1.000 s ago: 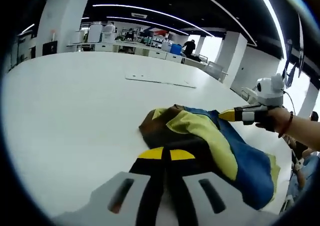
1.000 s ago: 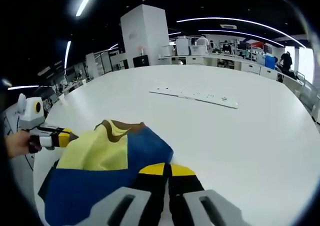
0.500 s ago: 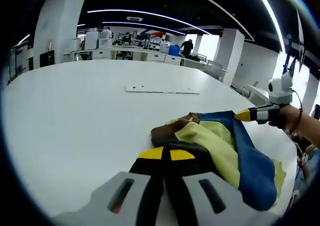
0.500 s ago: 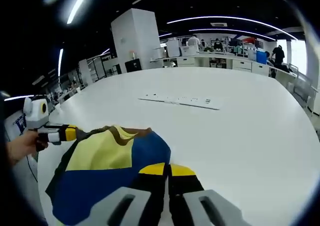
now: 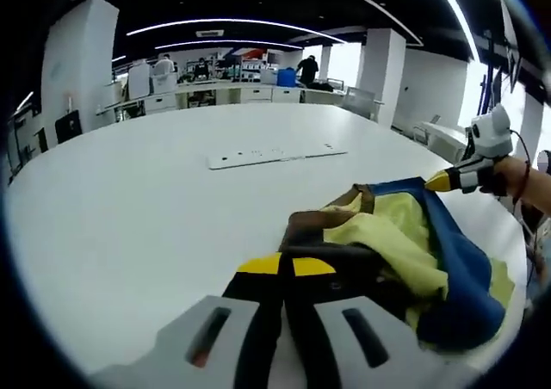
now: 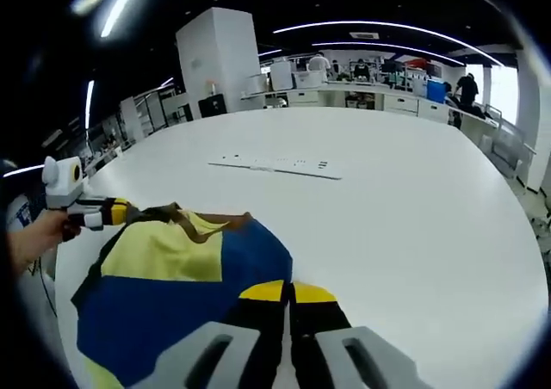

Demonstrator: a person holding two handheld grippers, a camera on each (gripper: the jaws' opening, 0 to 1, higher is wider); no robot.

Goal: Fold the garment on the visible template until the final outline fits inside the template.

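Both tools, left tool (image 5: 286,264) and right tool (image 6: 288,293), pinch the garment (image 6: 172,294) by its edges above the counter (image 6: 405,225), probably to spread it flat.

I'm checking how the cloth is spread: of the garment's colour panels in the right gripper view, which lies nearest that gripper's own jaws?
The blue panel of the garment: it runs right up to the right gripper, while the yellow panel lies beyond it, toward the left gripper.
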